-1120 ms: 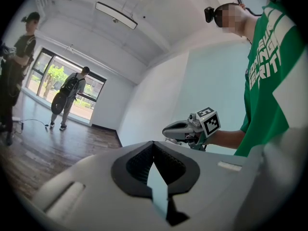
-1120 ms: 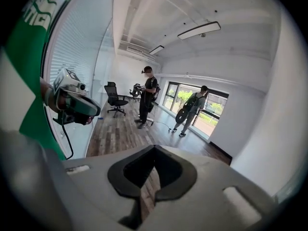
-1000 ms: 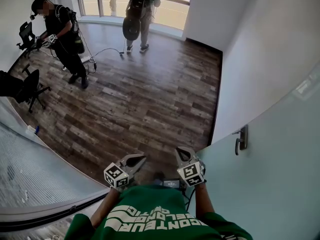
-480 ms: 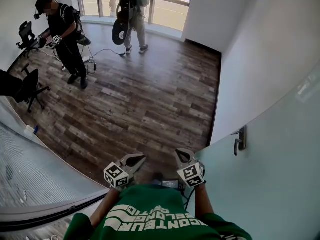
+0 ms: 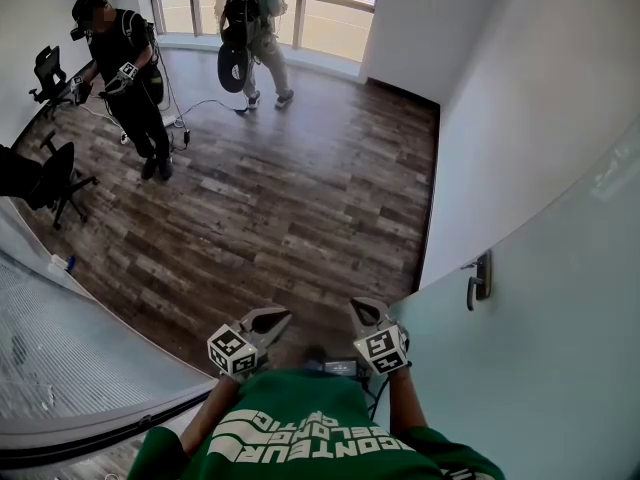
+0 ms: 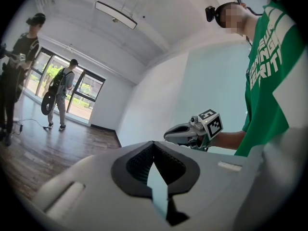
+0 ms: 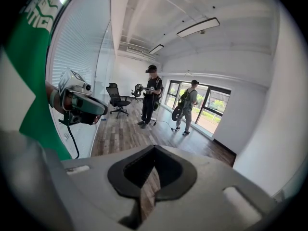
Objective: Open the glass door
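Both closed, jaws tip to tip, nothing between them. The left gripper [image 5: 270,319] and right gripper [image 5: 364,310] are side by side just ahead of the green shirt [image 5: 300,428], tips pointing away from the body over the wood floor [image 5: 300,198].

Diff vs 1 s ago:
- Grippers: same spot, same closed state.
- Only the 2 people at the far end moved. The backpack person [image 5: 248,23] stepped left along the window [image 5: 330,8]; the person in black [image 5: 125,78] shifted slightly.

The glass door [image 5: 540,368] is the pale frosted panel to the right of the right gripper. Neither gripper touches it.

The door handle [image 5: 481,279] is ahead-right of the right gripper, well apart. Its plate's long axis is upright, near the door's left edge, and the lever sticks out off the panel toward the room.
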`<state>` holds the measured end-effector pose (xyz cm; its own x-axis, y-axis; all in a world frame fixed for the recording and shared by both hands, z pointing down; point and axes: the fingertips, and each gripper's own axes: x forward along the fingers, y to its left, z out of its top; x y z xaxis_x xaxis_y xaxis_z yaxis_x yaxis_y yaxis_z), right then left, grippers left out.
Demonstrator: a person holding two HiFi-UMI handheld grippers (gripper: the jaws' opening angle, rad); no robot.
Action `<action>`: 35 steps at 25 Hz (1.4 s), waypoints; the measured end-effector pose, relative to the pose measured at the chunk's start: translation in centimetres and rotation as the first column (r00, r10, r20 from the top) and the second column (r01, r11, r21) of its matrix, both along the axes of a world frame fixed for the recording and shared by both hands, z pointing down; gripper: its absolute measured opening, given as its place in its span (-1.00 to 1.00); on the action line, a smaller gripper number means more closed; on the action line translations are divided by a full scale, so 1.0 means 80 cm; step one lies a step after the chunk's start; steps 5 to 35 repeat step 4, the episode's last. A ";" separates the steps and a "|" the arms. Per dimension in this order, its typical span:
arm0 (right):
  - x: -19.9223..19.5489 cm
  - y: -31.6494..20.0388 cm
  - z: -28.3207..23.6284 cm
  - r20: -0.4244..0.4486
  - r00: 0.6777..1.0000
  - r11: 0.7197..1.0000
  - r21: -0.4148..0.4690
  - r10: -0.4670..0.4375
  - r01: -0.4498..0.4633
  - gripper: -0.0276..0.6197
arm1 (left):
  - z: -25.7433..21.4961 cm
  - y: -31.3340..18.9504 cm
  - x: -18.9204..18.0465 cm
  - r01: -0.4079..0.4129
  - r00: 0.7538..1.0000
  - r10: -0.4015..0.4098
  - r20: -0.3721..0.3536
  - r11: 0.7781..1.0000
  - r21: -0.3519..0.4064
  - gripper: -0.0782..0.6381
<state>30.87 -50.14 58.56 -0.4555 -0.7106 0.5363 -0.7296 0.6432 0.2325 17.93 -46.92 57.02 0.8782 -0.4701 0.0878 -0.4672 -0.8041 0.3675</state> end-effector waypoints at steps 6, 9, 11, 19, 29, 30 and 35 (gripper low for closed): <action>-0.001 -0.003 0.001 0.007 1.000 1.000 0.003 0.001 -0.001 -0.94 | -0.002 -0.003 -0.001 0.003 1.000 -0.003 -0.004 1.000 -0.001 -0.76; -0.001 -0.003 0.001 0.007 1.000 1.000 0.003 0.001 -0.001 -0.94 | -0.002 -0.003 -0.001 0.003 1.000 -0.003 -0.004 1.000 -0.001 -0.76; -0.001 -0.003 0.001 0.007 1.000 1.000 0.003 0.001 -0.001 -0.94 | -0.002 -0.003 -0.001 0.003 1.000 -0.003 -0.004 1.000 -0.001 -0.76; -0.001 -0.003 0.001 0.007 1.000 1.000 0.003 0.001 -0.001 -0.94 | -0.002 -0.003 -0.001 0.003 1.000 -0.003 -0.004 1.000 -0.001 -0.76; -0.001 -0.003 0.001 0.007 1.000 1.000 0.003 0.001 -0.001 -0.94 | -0.002 -0.003 -0.001 0.003 1.000 -0.003 -0.004 1.000 -0.001 -0.76; -0.001 -0.003 0.001 0.007 1.000 1.000 0.003 0.001 -0.001 -0.94 | -0.002 -0.003 -0.001 0.003 1.000 -0.003 -0.004 1.000 -0.001 -0.76; -0.001 -0.003 0.001 0.007 1.000 1.000 0.003 0.001 -0.001 -0.94 | -0.002 -0.003 -0.001 0.003 1.000 -0.003 -0.004 1.000 -0.001 -0.76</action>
